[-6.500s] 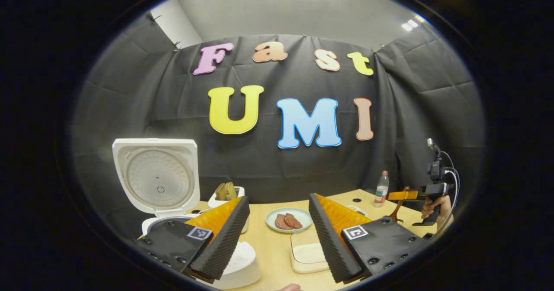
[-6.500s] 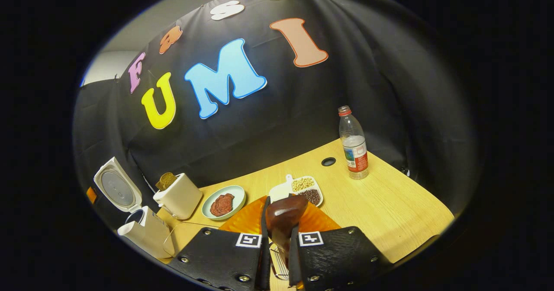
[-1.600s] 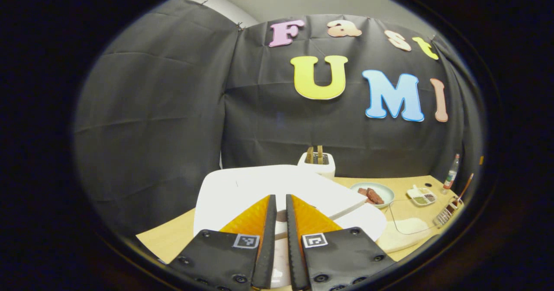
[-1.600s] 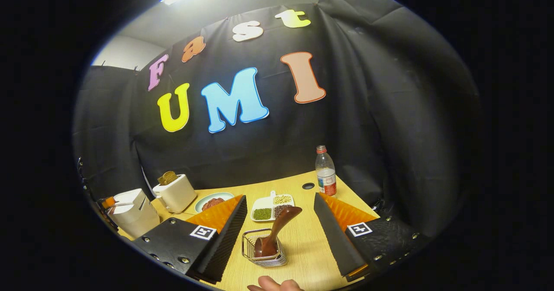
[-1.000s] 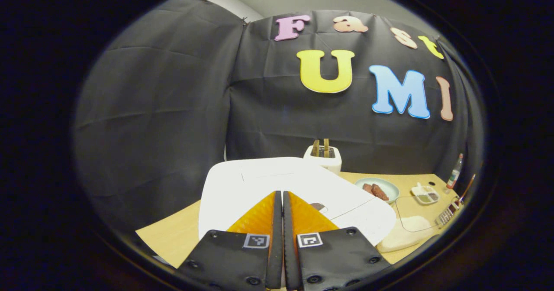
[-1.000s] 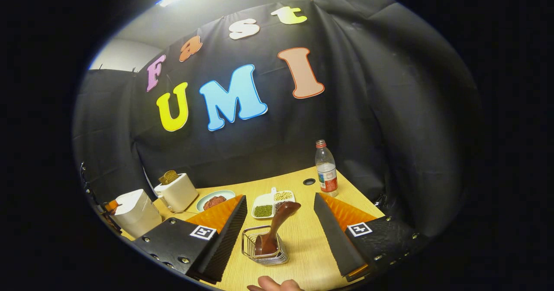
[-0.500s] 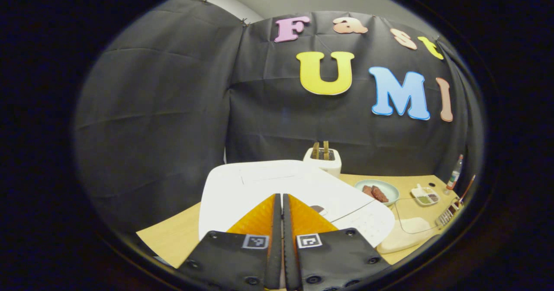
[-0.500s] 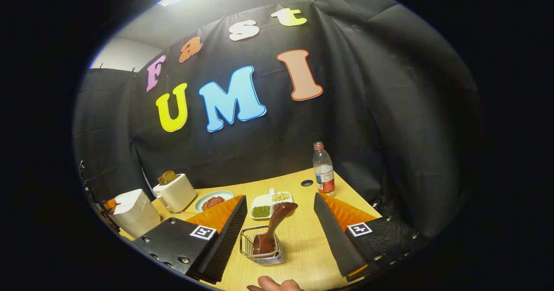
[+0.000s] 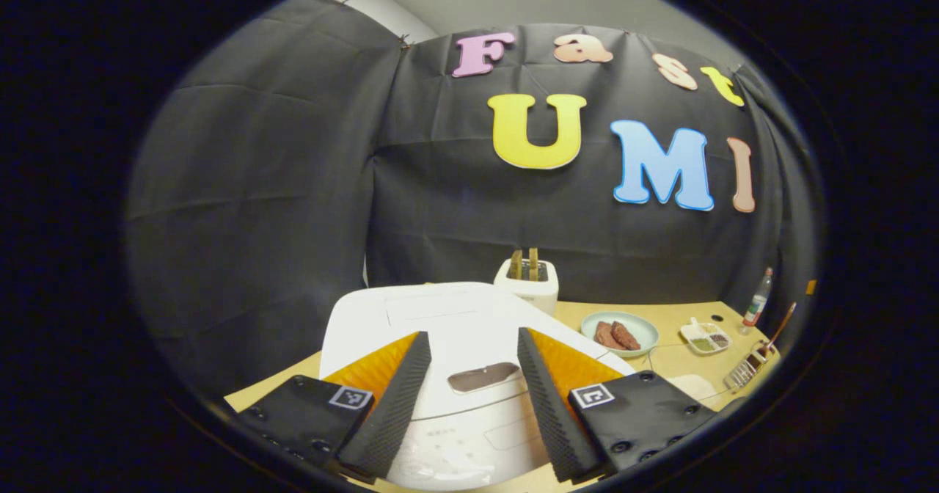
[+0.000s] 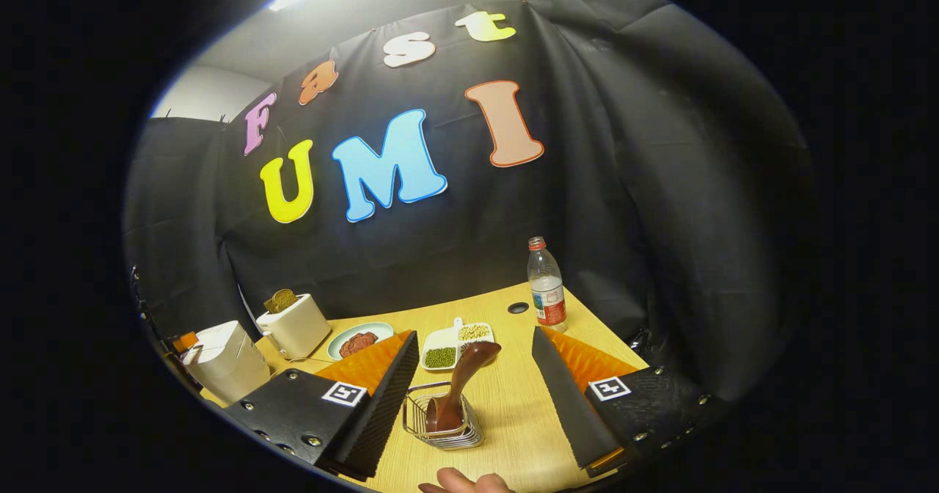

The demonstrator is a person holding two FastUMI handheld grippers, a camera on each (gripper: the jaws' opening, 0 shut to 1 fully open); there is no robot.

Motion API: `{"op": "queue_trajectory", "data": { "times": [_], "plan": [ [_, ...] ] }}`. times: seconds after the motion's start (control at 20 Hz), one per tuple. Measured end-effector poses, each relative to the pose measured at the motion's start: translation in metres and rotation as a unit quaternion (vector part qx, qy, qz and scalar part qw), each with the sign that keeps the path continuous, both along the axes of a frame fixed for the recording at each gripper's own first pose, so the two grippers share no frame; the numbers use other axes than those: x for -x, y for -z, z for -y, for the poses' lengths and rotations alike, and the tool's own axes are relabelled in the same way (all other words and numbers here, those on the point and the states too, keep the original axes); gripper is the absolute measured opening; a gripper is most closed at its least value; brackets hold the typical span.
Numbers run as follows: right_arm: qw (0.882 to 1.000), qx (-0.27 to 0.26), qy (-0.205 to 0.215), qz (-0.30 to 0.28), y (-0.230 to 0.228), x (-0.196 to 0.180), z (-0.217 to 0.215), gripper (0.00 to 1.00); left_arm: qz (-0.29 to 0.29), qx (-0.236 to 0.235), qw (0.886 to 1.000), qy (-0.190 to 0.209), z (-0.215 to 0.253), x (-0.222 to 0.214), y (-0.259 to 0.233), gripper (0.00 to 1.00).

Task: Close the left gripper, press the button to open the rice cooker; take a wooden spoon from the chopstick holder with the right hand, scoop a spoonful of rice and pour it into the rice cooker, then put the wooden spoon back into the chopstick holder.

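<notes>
Left gripper [image 9: 469, 361] jaws spread wide over closed rice cooker [image 9: 440, 317], straddling its button [image 9: 484, 377]. Right gripper [image 10: 473, 364] jaws likewise spread, flanking wooden spoon [image 10: 458, 390] propped in chopstick holder [image 10: 444, 423], well right of cooker.

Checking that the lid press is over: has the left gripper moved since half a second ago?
Yes. The left gripper has opened and drawn back from the rice cooker; the lid button now shows between its fingers.
</notes>
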State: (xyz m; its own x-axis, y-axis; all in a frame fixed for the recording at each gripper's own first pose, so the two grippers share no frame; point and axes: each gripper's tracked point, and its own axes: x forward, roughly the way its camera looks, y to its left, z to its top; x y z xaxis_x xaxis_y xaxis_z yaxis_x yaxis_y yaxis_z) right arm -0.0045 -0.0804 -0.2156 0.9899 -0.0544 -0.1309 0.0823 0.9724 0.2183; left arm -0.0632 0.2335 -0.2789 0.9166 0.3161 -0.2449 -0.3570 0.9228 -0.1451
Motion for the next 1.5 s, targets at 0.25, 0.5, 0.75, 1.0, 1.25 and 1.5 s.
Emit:
{"op": "queue_trajectory", "data": {
  "times": [0.25,0.5,0.75,1.0,1.25,1.5],
  "plan": [
    [1.0,0.019,-0.01,-0.003,-0.011,-0.014,-0.008,0.94,0.054,0.015,0.998,0.018,0.017,-0.011,-0.054,0.95],
    [0.998,0.058,-0.032,0.025,-0.064,-0.032,-0.033,0.94,0.068,-0.029,0.996,0.049,0.051,-0.033,-0.106,0.97],
    [0.995,0.08,-0.036,0.045,-0.128,-0.053,-0.052,0.94,0.098,-0.027,0.99,0.102,0.105,-0.06,-0.176,0.98],
    [0.997,0.048,-0.044,0.04,-0.17,-0.063,-0.064,0.94,0.105,-0.059,0.98,0.157,0.171,-0.092,-0.234,0.96],
    [0.995,0.091,-0.04,0.032,-0.18,-0.07,-0.075,0.94,0.106,-0.047,0.977,0.178,0.21,-0.115,-0.238,0.94],
    [0.994,0.095,-0.052,0.025,-0.18,-0.065,-0.085,0.94,0.093,-0.006,0.98,0.178,0.208,-0.123,-0.229,0.94]
  ]
}}
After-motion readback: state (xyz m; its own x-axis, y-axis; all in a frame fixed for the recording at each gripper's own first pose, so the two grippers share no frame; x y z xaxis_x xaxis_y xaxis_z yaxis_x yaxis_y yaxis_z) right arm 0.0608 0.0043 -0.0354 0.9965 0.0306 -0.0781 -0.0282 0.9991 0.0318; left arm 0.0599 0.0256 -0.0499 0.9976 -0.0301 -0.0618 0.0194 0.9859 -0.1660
